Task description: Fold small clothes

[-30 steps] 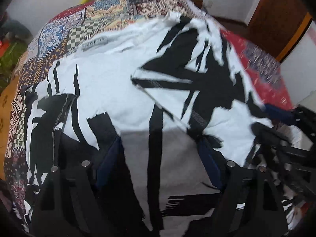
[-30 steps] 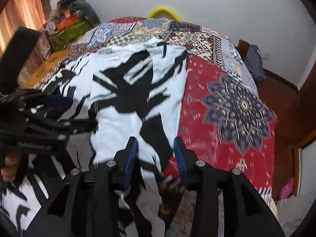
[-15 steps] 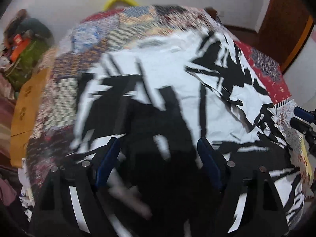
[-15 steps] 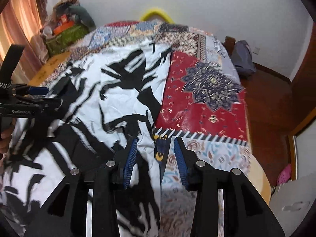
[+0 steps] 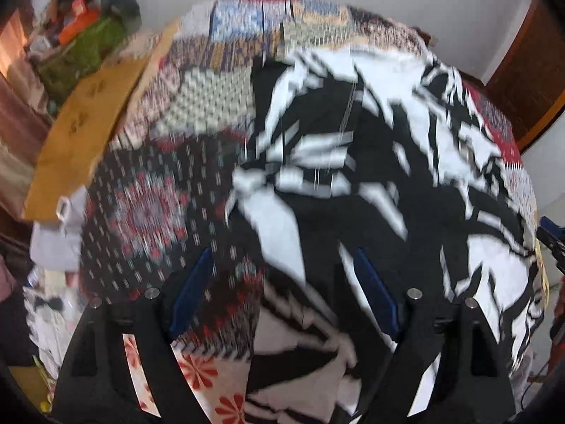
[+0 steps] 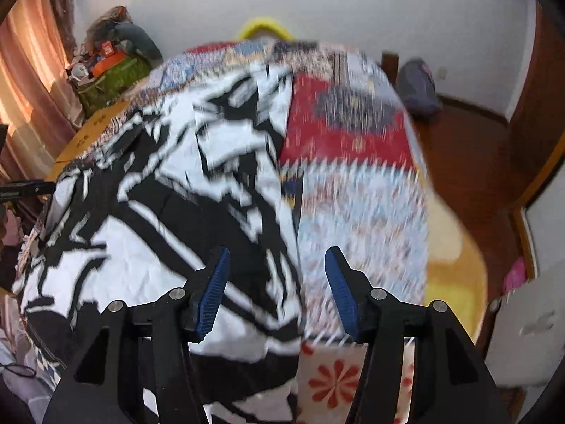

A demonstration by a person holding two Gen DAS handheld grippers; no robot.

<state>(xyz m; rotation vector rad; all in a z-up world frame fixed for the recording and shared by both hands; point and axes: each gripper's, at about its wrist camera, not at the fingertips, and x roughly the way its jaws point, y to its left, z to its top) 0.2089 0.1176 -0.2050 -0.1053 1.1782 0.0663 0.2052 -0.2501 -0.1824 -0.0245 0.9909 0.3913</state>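
Observation:
A black-and-white patterned garment (image 5: 353, 176) (image 6: 148, 212) lies spread on the patchwork bed cover (image 5: 148, 212) (image 6: 353, 205); both views are blurred by motion. My left gripper (image 5: 282, 282) hangs open and wide over the garment's near left edge, with nothing pressed between its blue pads (image 5: 190, 289). My right gripper (image 6: 275, 282) is over the garment's near right edge. Its jaws are opening, and its pads (image 6: 212, 293) stand clear of the cloth below. The left view catches the right gripper's tip (image 5: 551, 233) at the far right.
A green bag (image 6: 113, 74) with clutter on it and a brown cardboard sheet (image 5: 81, 134) sit past the bed's left side. A yellow object (image 6: 265, 28) shows at the bed's far end. A grey-blue bag (image 6: 420, 88) lies on the wooden floor (image 6: 476, 159) at right.
Both grippers have drawn back toward the bed's near edge, the left one also going left. The garment's folded-over part now lies spread out. The right jaws have widened off the cloth.

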